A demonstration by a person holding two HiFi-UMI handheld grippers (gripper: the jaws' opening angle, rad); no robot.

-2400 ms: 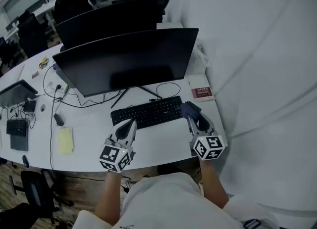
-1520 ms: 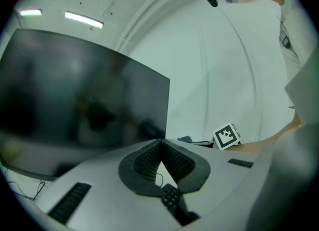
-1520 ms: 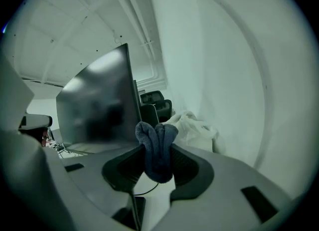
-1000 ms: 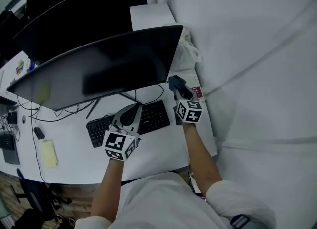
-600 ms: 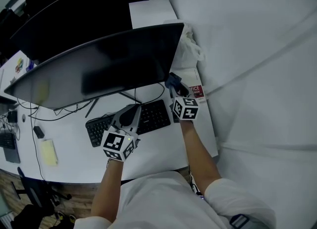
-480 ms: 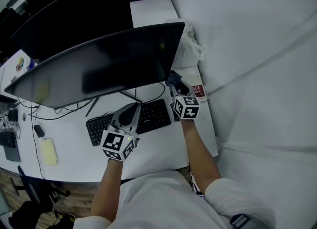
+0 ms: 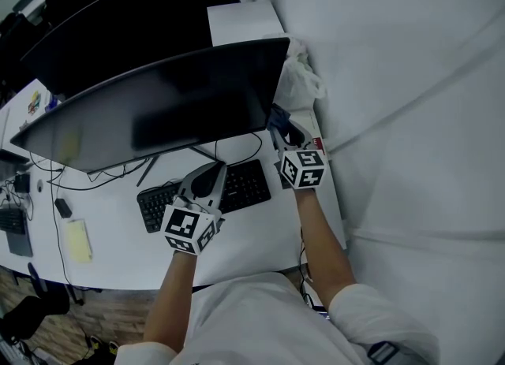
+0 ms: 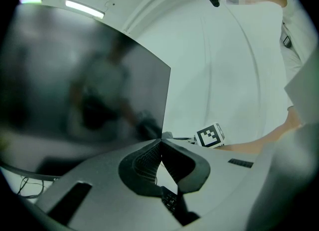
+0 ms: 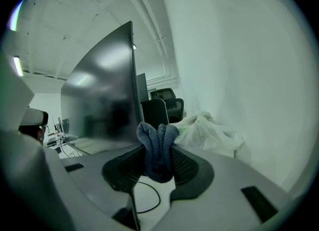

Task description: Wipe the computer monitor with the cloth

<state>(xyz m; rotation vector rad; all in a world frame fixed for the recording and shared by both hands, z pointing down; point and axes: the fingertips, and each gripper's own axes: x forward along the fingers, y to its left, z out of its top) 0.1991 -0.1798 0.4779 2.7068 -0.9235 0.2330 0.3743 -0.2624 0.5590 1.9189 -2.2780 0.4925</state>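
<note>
L tongs hang low over the keyboard. Tips are closed on each other w/ nothing btw them. They're idle, which is fine so long as they don't sink onto the keys.

R tongs are further out, clamped on the cloth. It's a dark folded wad that bulges past the tips in two rounded lobes, and the grip looks deep & firm. The cloth is up at the lower R corner of the monitor, just beside the screen edge. Can't tell if it touches the glass yet.

Step in hand, as I read it, is to land the cloth on the screen & start the 1st stroke. To do it well:
- Turn the R wrist so the fabric bulge meets the panel square-on. Hard tips should never touch the glass.
- Use light, even pressure. The monitor sits on a thin-legged stand and prob. rocks if shoved, so resting the L tongs on the bezel might steady it.
- Make long overlapping passes from the R edge leftward, top row first, then work down. The screen is wide, so step the body along rather than overreach.
- Check the wad doesn't creep out of the clamp mid-stroke, and re-grip if it does.

Snag risks:
- Cable loops on the table right under that corner.
- Plastic bag is bunched just behind the monitor's R edge, near enough to catch on a backswing.
</note>
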